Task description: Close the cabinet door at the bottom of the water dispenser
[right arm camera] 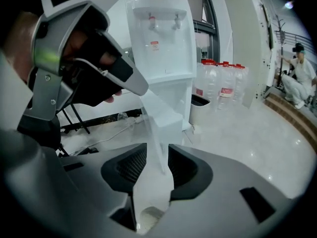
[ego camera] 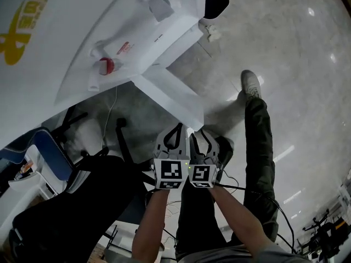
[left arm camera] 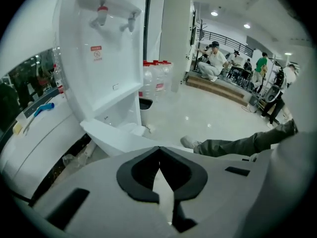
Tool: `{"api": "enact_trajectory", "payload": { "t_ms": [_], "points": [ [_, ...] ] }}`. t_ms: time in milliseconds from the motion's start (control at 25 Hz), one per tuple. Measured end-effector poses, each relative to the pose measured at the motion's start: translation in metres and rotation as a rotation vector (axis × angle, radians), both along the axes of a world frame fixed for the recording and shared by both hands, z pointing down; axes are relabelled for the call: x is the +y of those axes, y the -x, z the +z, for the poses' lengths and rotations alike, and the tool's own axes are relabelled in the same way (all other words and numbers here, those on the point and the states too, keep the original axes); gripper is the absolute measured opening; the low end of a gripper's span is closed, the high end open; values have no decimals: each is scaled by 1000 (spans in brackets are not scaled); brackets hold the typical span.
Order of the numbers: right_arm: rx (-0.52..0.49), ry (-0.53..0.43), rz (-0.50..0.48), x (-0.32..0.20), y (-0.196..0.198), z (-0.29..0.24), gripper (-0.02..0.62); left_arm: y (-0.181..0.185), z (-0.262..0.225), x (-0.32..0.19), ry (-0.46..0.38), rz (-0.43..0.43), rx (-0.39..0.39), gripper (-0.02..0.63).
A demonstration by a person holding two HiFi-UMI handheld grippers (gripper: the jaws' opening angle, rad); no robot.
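The white water dispenser (ego camera: 126,32) stands at the top left of the head view, with red and white taps. Its bottom cabinet door (ego camera: 170,95) hangs open, swung out toward me. Both grippers are side by side at the door's free end. My right gripper (ego camera: 202,136) is open, and the door's thin edge (right arm camera: 154,128) runs between its jaws (right arm camera: 157,150) without the pads pressing on it. My left gripper (ego camera: 174,129) is shut and empty, its tips (left arm camera: 159,148) meeting just short of the door (left arm camera: 116,139).
Red-capped water bottles (right arm camera: 223,83) and a black-topped bin (right arm camera: 200,100) stand right of the dispenser. A cable (ego camera: 112,114) and a black chair (ego camera: 71,201) lie to the left. My leg and shoe (ego camera: 251,84) are on the right. People (left arm camera: 213,61) sit far behind.
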State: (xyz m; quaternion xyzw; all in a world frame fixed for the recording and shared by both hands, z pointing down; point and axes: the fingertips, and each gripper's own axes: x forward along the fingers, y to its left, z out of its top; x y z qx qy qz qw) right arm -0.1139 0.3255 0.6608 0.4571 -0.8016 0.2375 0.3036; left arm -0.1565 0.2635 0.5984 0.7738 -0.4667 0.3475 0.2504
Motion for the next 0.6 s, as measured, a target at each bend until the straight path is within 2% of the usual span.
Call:
{"api": "enact_trajectory", "payload": {
  "t_ms": [400, 600],
  "points": [
    [31, -29, 122, -23, -6, 4, 120, 8, 1, -12, 2, -6, 12, 8],
    [58, -36, 112, -24, -8, 5, 98, 13, 0, -13, 7, -18, 15, 8]
  ]
}}
